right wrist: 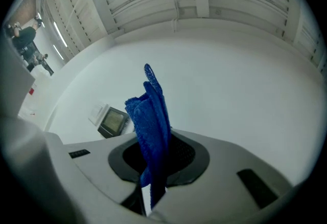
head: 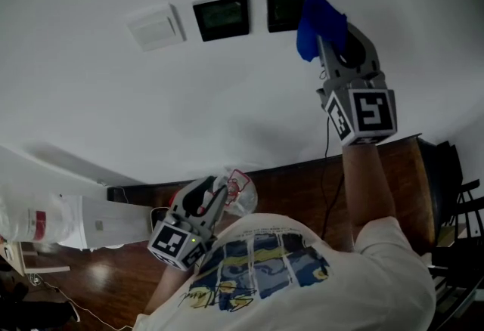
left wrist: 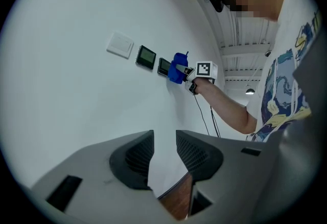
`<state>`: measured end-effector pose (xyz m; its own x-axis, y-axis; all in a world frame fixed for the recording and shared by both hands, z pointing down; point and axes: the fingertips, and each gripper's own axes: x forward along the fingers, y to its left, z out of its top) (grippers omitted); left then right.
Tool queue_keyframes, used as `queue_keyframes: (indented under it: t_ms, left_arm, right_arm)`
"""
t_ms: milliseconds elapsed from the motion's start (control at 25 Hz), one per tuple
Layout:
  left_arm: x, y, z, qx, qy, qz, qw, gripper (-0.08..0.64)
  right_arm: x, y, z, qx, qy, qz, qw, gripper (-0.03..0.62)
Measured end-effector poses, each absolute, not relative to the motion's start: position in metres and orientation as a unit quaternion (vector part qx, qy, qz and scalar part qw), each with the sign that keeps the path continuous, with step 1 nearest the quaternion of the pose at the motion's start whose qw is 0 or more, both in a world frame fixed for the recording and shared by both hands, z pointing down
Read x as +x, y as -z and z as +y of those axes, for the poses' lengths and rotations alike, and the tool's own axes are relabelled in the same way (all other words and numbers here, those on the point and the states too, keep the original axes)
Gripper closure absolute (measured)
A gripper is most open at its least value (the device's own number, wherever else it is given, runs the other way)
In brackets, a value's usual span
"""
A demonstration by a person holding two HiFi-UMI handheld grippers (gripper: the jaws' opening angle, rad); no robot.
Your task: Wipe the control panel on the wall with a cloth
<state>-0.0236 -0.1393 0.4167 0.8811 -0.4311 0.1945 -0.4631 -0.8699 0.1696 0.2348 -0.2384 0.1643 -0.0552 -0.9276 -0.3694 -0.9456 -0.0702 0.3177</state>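
Observation:
Three fittings sit in a row on the white wall: a white switch plate [head: 155, 27], a black control panel [head: 221, 17] and a second black panel [head: 284, 10]. My right gripper [head: 327, 33] is raised to the wall and shut on a blue cloth [head: 319, 24]. The cloth is pressed over the second panel's right edge. In the right gripper view the cloth [right wrist: 152, 120] stands up between the jaws, with one panel [right wrist: 113, 121] to its left. My left gripper [head: 215, 199] hangs low near my chest. It is open, with nothing between its jaws [left wrist: 164, 154].
A black cable [head: 327, 148] runs down the wall below the right gripper. A clear plastic item with a red mark [head: 239, 192] lies beside the left gripper's tips. A white unit [head: 68, 220] stands at lower left and black chairs [head: 454, 193] at right, on a wooden floor.

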Motion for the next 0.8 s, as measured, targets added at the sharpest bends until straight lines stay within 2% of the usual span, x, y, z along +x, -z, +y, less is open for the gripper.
queue_keyframes:
  t_ms: [240,400,600,800]
  left_arm:
    - [-0.033,-0.410,-0.142,0.962,-0.059,-0.244,0.103,0.448]
    - [-0.044,-0.407,-0.143,0.960,-0.056,-0.254,0.103,0.448]
    - [-0.058,-0.410,-0.145,0.954,-0.054,-0.272,0.110,0.448]
    - [-0.052,-0.412,-0.147,0.958,-0.058,-0.262,0.105,0.448]
  right_arm:
    - [0.127,-0.179,-0.269,-0.601,-0.242,0.762,0.005,0.508]
    - [0.081,-0.175,-0.299,-0.571,-0.234,0.786,0.017,0.508]
    - [0.072,-0.169,-0.317,-0.566,-0.240,0.788,0.022,0.508]
    - [0.119,-0.165,-0.302,-0.602,-0.252,0.758,0.018,0.508]
